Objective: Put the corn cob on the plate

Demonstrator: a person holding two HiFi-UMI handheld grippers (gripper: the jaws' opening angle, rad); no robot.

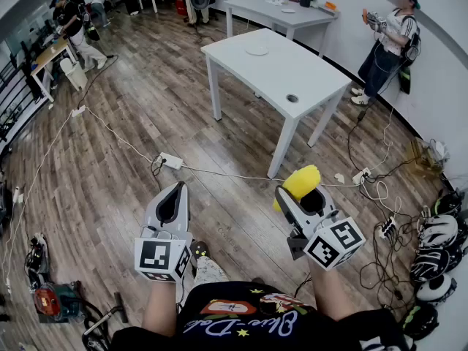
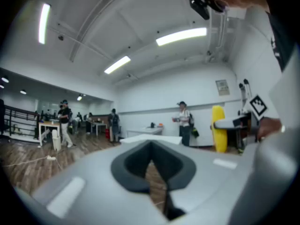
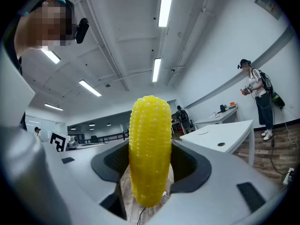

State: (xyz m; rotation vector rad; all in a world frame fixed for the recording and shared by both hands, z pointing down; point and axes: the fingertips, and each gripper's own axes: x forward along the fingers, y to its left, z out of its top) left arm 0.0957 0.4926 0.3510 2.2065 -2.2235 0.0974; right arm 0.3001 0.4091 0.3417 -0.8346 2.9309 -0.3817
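Across the wooden floor (image 1: 131, 130), a white table (image 1: 307, 79) stands well ahead of the person. The right gripper (image 1: 298, 196) clamps the corn (image 1: 300, 179) upright between wide-set jaws. The left gripper (image 1: 176, 189) is closed and empty. The plate (image 1: 257, 50) lies at the table's far end, well apart from the corn.

In the head view, the desk (image 1: 292, 75) is found at 12 o'clock with the plate (image 1: 257, 50) set on its far half, and a second desk (image 1: 281, 12) is placed behind it toward 1 o'clock. The corn cob (image 1: 301, 180) is gripped between the jaws of the right tool (image 1: 298, 196) at 5 o'clock, well apart from the plate, with the left tool (image 1: 175, 190) held beside it at 7 o'clock. A power strip (image 1: 172, 161) is laid on the floor (image 1: 146, 108) between the tools and the desk.
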